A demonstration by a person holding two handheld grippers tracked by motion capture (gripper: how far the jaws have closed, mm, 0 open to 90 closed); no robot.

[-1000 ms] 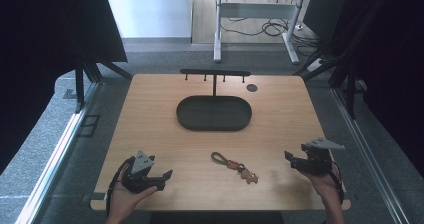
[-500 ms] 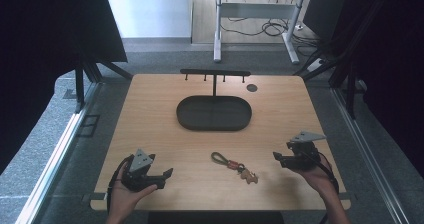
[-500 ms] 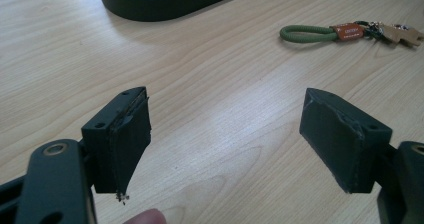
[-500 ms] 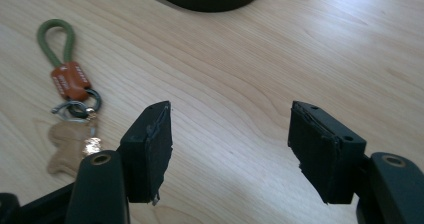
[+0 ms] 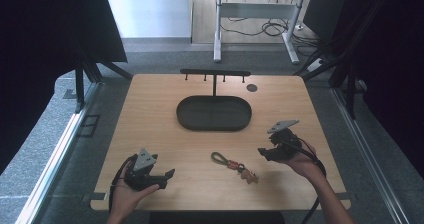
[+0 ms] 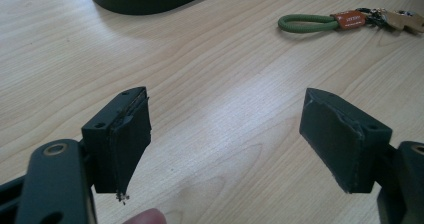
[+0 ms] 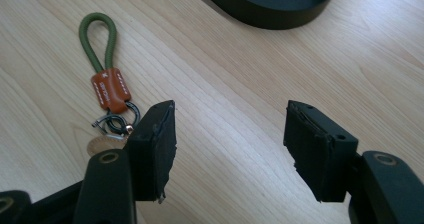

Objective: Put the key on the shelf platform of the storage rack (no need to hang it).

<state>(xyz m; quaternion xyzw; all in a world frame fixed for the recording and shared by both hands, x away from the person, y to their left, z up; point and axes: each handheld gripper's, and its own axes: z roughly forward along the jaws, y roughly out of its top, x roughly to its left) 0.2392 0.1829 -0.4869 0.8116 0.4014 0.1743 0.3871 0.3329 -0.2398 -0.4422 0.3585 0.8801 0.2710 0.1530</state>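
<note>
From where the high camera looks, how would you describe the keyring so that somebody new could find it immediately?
Start at the wooden table and find the black oval tray near its middle. Come from the tray toward the person's edge: the keyring lies flat on the bare wood, between the two hand-held grippers. It is the only small coloured thing there, with a green cord loop, an orange-brown tag and a brass-coloured piece at the end.

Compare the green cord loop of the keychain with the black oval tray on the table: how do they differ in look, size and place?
The green cord loop is thin, soft and small; the black oval tray is rigid, walled and far larger. The loop lies flat near the table's front, joined by an orange tab to a metal ring; the tray stands alone farther back, before a rack. Both rest on the wooden table, untouched.
</note>
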